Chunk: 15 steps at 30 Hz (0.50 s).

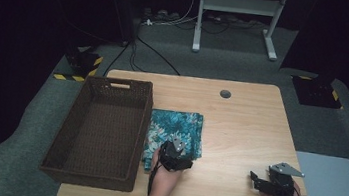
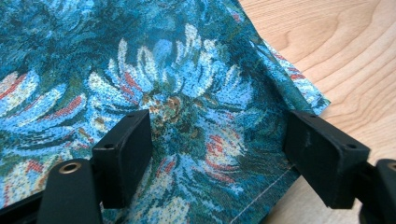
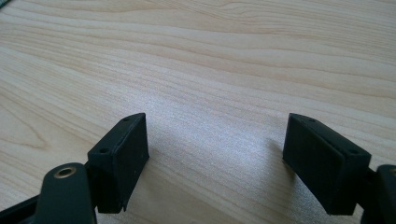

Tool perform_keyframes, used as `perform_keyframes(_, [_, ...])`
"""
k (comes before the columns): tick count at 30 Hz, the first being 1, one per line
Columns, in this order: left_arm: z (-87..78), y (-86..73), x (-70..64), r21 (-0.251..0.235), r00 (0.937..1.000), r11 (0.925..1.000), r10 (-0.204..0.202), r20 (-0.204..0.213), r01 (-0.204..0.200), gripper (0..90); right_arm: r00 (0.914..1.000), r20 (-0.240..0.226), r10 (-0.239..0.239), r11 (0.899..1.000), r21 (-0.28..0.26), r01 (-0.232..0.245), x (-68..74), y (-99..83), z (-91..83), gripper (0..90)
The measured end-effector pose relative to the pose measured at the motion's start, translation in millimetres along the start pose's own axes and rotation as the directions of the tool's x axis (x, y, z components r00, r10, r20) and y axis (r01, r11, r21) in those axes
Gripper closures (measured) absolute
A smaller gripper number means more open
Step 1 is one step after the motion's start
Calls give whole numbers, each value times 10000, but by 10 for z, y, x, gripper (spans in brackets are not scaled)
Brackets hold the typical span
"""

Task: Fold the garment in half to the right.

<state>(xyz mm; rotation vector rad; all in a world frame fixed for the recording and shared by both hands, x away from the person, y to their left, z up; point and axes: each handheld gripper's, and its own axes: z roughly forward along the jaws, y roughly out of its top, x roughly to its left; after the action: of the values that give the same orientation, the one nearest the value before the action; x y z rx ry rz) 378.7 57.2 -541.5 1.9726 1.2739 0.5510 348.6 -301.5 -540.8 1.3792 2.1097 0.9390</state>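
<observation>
Wood first: the pale table (image 1: 239, 131) spreads wide, with plenty of bare grain ahead of and between both hands, clear out to its far and right edges. Off to the left of the left gripper (image 1: 175, 151) sits the dark woven basket (image 1: 100, 131), its long right wall running just beside the cloth and hemming in that side. Next down in size, the folded teal floral cloth (image 1: 176, 128) lies flat on the wood, ahead of and under the left gripper, its left edge tight along the basket. Up close in the left gripper view, the left gripper (image 2: 217, 154) stands wide open right over the cloth (image 2: 187, 84), one jaw above the flower print, the other out at the stitched hem and corner where cloth gives way to table (image 2: 345, 60); nothing is clamped between them. Well apart on the other side, the right gripper (image 1: 254, 181) rests low near the table's near edge, and its own view shows the right gripper (image 3: 215, 161) spread just as wide, holding nothing, bare table (image 3: 210, 70) beneath and beyond.
</observation>
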Motion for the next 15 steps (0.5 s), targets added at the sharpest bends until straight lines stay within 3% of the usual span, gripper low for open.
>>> perform_keyframes(12, [-17, -23, 24, 153, 10000, 9998, -94, 21, 93, 120, 10000, -2, 1, 10000, -1, -1, 0, 0, 0, 221])
perform_keyframes(15, [-19, -28, 18, 169, 9995, 9994, -293, 153, 291, 67, 10000, -2, 1, 10000, 0, -1, 0, 0, 0, 221])
